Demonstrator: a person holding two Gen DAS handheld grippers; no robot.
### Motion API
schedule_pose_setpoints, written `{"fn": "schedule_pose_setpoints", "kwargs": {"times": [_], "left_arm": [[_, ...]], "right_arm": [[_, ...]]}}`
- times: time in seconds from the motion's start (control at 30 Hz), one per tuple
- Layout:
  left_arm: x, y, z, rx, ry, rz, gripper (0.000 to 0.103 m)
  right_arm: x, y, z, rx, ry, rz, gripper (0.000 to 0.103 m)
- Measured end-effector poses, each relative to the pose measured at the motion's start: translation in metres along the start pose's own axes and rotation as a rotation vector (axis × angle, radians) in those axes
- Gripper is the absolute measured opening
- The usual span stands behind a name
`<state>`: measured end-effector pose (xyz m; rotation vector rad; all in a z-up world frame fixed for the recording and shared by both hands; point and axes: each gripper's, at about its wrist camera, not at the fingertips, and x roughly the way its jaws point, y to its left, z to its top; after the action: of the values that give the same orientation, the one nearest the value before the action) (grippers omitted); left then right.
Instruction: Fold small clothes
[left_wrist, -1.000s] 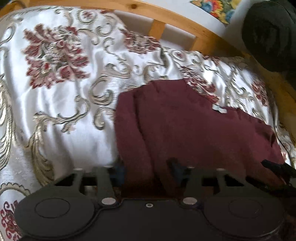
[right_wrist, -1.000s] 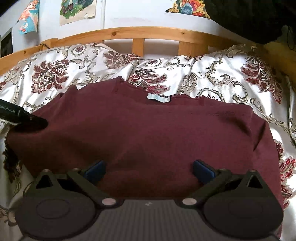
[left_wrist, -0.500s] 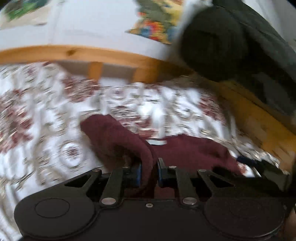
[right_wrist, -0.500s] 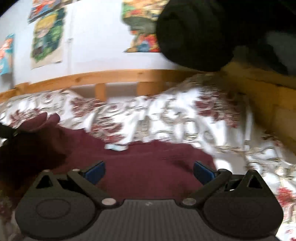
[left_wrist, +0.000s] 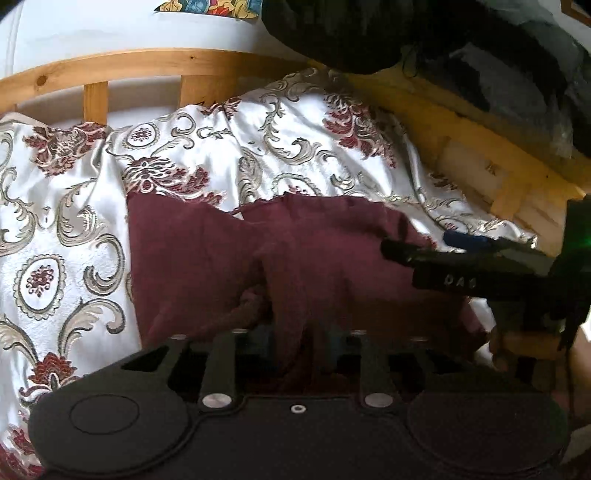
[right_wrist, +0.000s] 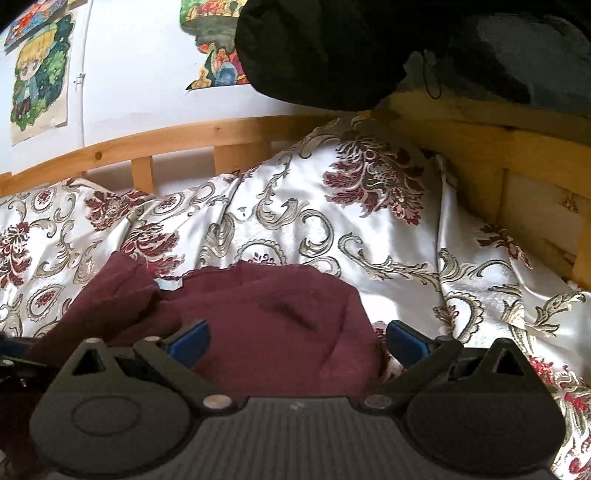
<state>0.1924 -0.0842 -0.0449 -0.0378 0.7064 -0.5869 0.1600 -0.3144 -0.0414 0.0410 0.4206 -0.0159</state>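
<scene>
Step in hand: first side fold of the maroon garment (left_wrist: 184, 251), judged about to be let go. The garment is laid on the floral bedspread (left_wrist: 55, 221), toward its near edge and well short of the wooden bed rail (left_wrist: 129, 66) at the far edge. One side is doubled over toward the middle.

The left gripper (left_wrist: 303, 332) is set low over that doubled part. Its jaws have just been opening, and a ridge of cloth is seen between them. The pads are lost in shadow, so it cannot be told whether the cloth is pinched or freed.

The right gripper (right_wrist: 295, 343) is spread wide over the garment's other half, with nothing gripped.

Next move, as judged: the left jaws are to be cleared from the cloth without the fold being dragged. The free side edge, beside the right gripper's outer pad, is then to be taken and carried across.

Writing: pale letters on the right gripper's finger are noted in the left view but not read. A small pale neck tag (right_wrist: 170, 283) is too small to read. The cartoon posters (right_wrist: 37, 77) on the wall show no legible text.
</scene>
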Motion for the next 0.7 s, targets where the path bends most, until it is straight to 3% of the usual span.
{"fn": "schedule_pose_setpoints", "kwargs": {"times": [0.07,0.17,0.27,0.37,0.47,0.6,0.7], "left_arm": [[-0.007,-0.001,0.002,-0.001,-0.02,-0.023,0.071],[-0.02,-0.008,0.002,0.029,-0.071,-0.035,0.089],[-0.037,-0.013,-0.006,0.044,-0.149,-0.05,0.1],[-0.057,-0.016,-0.015,0.047,-0.239,-0.052,0.102],[-0.076,-0.018,-0.024,0.061,-0.316,0.006,0.102],[-0.087,-0.014,-0.033,0.055,-0.346,0.105,0.102],[-0.082,-0.003,-0.039,0.025,-0.274,0.145,0.102]], "right_arm": [[-0.001,0.001,0.0,-0.005,0.007,0.006,0.103],[0.002,0.002,0.0,-0.004,0.02,0.012,0.103],[0.003,0.002,0.0,0.001,0.028,0.013,0.103],[0.004,0.003,-0.001,0.004,0.031,0.013,0.103],[0.003,0.002,0.0,0.036,0.014,0.062,0.103],[-0.004,0.002,0.006,0.126,-0.033,0.28,0.103],[0.003,0.01,0.007,0.212,0.03,0.491,0.103]]}}
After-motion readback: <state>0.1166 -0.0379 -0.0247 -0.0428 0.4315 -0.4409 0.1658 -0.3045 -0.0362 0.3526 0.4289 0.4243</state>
